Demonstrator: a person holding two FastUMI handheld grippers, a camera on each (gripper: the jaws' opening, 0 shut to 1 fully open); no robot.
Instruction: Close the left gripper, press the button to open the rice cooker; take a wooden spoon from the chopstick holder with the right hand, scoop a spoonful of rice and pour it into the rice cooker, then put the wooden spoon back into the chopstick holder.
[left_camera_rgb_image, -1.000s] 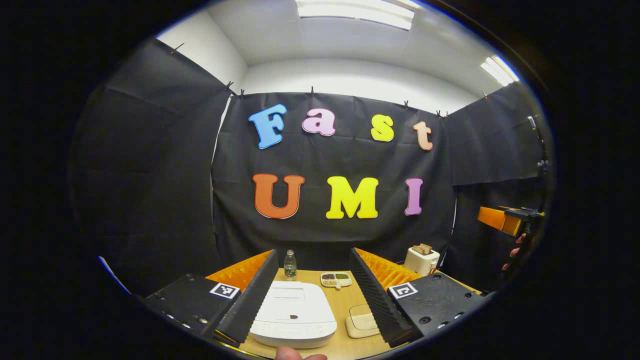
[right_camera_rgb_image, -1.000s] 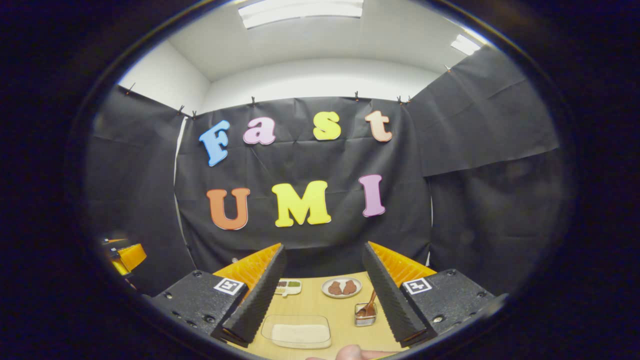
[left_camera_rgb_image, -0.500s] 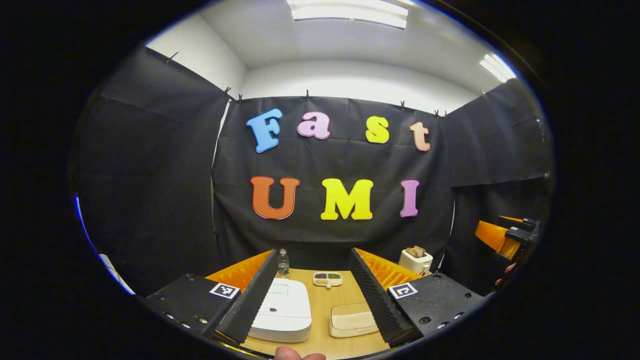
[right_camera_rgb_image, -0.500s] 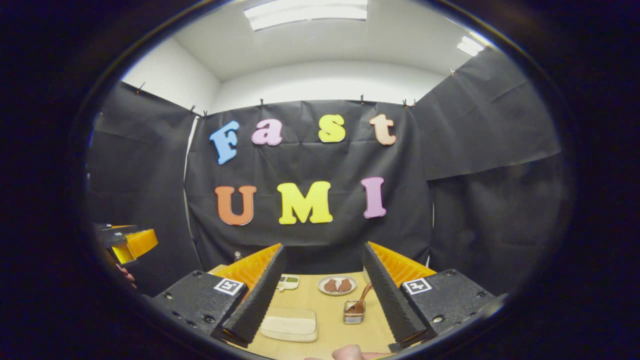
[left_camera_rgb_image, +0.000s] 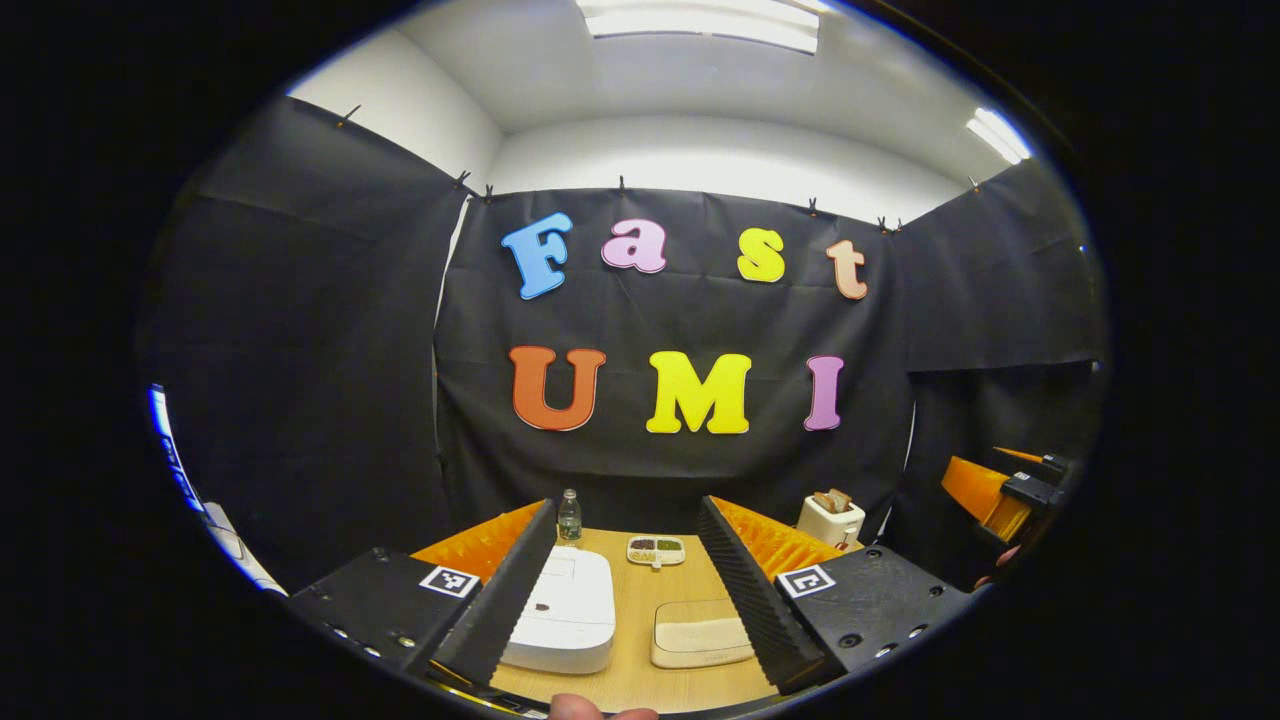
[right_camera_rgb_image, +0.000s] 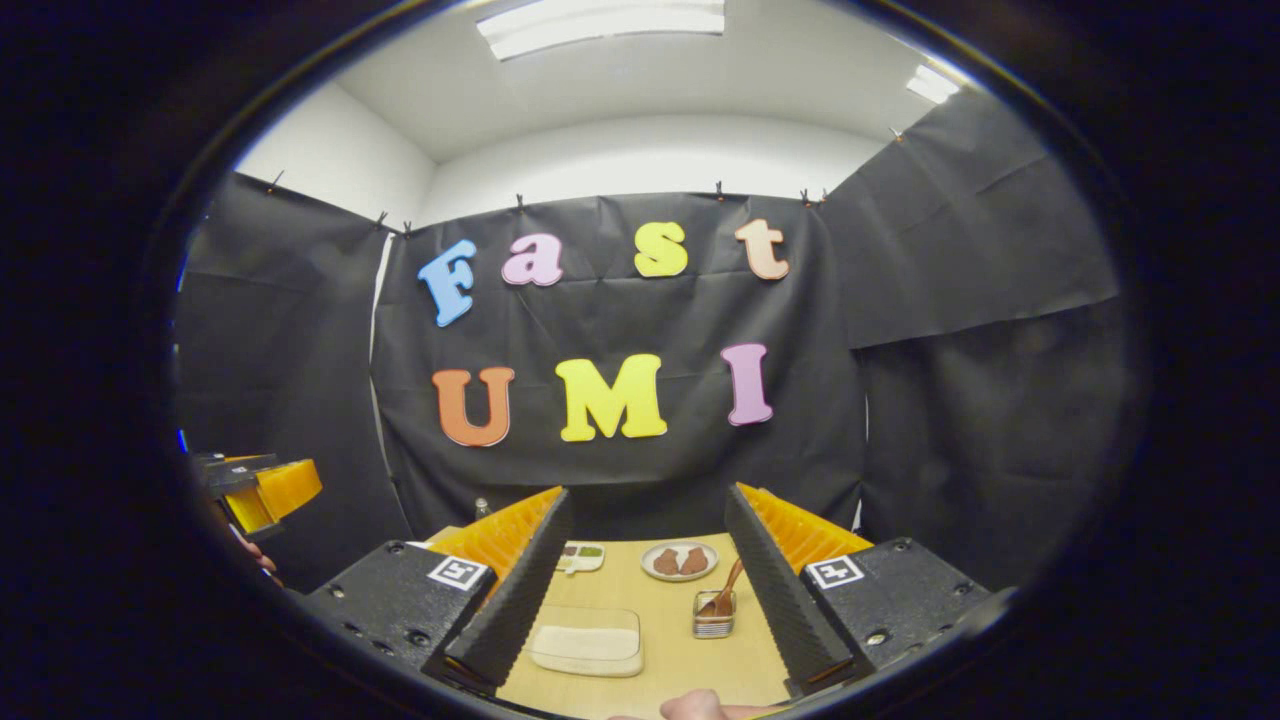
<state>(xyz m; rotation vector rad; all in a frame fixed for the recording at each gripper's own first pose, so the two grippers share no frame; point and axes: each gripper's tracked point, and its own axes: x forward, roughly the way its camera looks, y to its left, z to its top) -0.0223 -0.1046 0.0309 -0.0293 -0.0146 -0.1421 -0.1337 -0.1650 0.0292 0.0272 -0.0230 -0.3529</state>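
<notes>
The white rice cooker (left_camera_rgb_image: 565, 610) sits lid down on the wooden table (left_camera_rgb_image: 640, 600), partly behind my left gripper's left finger. My left gripper (left_camera_rgb_image: 627, 505) is open, held above and short of the cooker, with nothing between its fingers. A clear tray of rice (left_camera_rgb_image: 700, 635) lies right of the cooker and appears again as the rice tray (right_camera_rgb_image: 587, 640). The small chopstick holder (right_camera_rgb_image: 712, 622) stands right of that tray with the wooden spoon (right_camera_rgb_image: 730, 588) leaning in it. My right gripper (right_camera_rgb_image: 648, 495) is open and empty, well back from the holder.
A water bottle (left_camera_rgb_image: 569, 515), a divided dish (left_camera_rgb_image: 655, 549) and a toaster (left_camera_rgb_image: 830, 517) stand at the table's far side. A plate with brown pieces (right_camera_rgb_image: 679, 560) lies beyond the holder. The other gripper (left_camera_rgb_image: 1000, 490) hangs at the far right, and the left one (right_camera_rgb_image: 260, 490) at the far left.
Both grippers have drawn back from the table. The cooker now looks smaller and sits further left in the left gripper view. Tray and holder look smaller in the right gripper view.
</notes>
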